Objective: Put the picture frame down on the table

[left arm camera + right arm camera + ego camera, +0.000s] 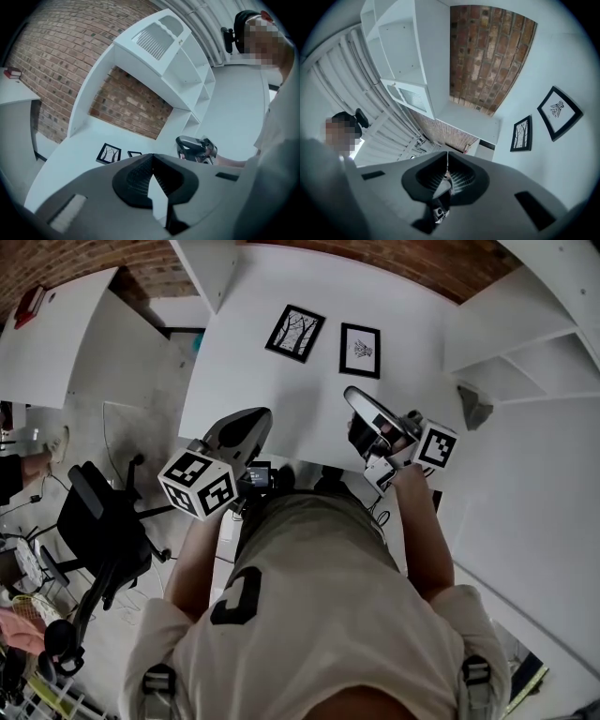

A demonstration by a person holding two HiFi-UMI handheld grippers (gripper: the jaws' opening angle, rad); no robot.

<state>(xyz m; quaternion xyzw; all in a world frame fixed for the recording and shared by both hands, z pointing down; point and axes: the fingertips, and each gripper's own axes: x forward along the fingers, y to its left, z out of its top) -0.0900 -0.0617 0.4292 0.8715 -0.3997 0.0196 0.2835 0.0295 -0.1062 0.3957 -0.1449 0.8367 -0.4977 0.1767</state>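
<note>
Black tree-print picture frame (295,333) lies flat on table (251,367)

2 pic frames (295,333) (360,350), 2 tongs (261,418) (352,397), 1 table (253,381), 1 office chair (98,521).

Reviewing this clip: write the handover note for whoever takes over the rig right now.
Left gripper: jaws shut, empty.
Right gripper: jaws shut, empty.
Both are held near the front edge of the white table.
Things: tree-print frame and second frame lie flat on the table, side by side, not touching.
Done: frame appears put down.
Left: nothing evident.
</note>
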